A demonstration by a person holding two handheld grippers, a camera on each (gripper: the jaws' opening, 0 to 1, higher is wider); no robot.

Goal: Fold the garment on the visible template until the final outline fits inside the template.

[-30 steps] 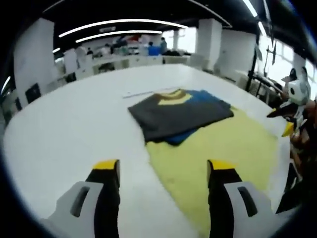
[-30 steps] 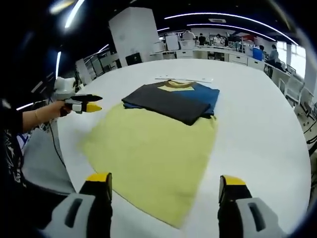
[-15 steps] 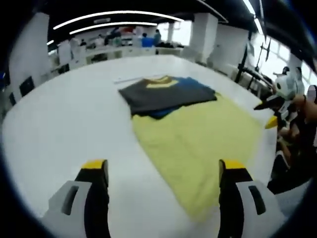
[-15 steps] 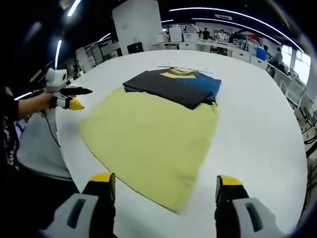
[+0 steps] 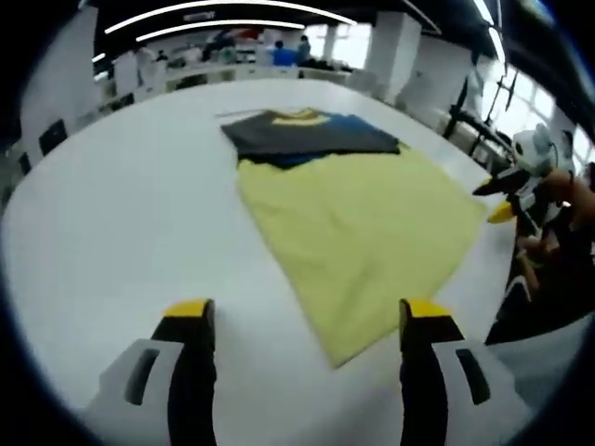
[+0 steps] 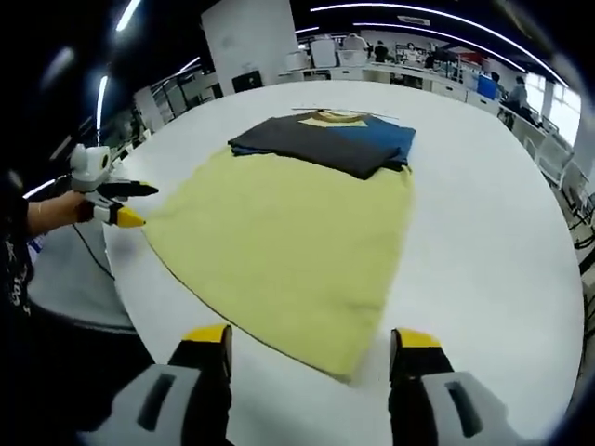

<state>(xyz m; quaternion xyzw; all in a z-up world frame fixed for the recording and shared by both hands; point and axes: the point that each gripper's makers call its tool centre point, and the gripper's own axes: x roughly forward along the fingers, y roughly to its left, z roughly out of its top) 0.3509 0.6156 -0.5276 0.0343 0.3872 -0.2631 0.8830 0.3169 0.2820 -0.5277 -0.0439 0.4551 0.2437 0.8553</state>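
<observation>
A folded garment (image 5: 307,135) (image 6: 325,141), dark grey and blue with a yellow collar, lies on the far end of a flat yellow sheet (image 5: 358,223) (image 6: 288,232) on the white table. My left gripper (image 5: 307,311) is open over the table at the sheet's near corner, holding nothing. My right gripper (image 6: 312,336) is open too, just short of the sheet's near edge. In the right gripper view the left gripper (image 6: 121,203) sits in a hand at the sheet's left corner. The left gripper view has the right gripper (image 5: 502,195) at the sheet's right corner.
The big white table (image 5: 121,214) (image 6: 493,232) has bare room on both sides of the sheet. Its near edge drops off at the person's body (image 6: 56,307). Desks, pillars and people stand far behind the table.
Both cameras have come nearer to the yellow sheet's near edge, so it looks larger. Each gripper stays open and empty. The garment lies as before.
</observation>
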